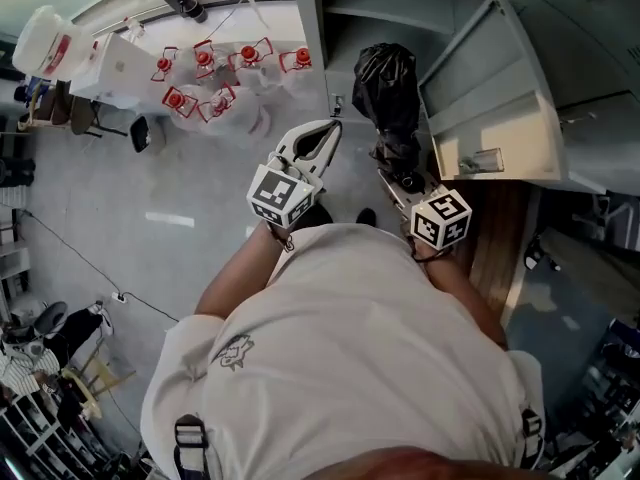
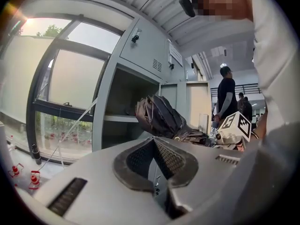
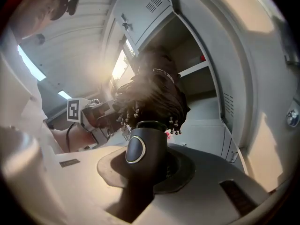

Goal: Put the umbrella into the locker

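Note:
A black folded umbrella (image 1: 388, 88) sticks out ahead of my right gripper (image 1: 397, 173), which is shut on its handle (image 3: 142, 150). Its bunched canopy (image 3: 154, 93) points toward the open grey locker (image 1: 372, 13), close in front of the opening. The locker's shelf (image 3: 194, 69) and inner compartment show behind it. My left gripper (image 1: 331, 128) is to the left of the umbrella, apart from it, jaws shut with nothing between them. In the left gripper view the umbrella (image 2: 159, 116) hangs before the locker opening (image 2: 129, 97), beyond my left gripper (image 2: 153, 141).
The locker door (image 1: 490, 118) stands swung open to the right of the umbrella. Several red-and-white objects (image 1: 215, 78) lie on the floor by the window, near a white table (image 1: 120, 68). A person in dark clothes (image 2: 227, 97) stands farther along the locker row.

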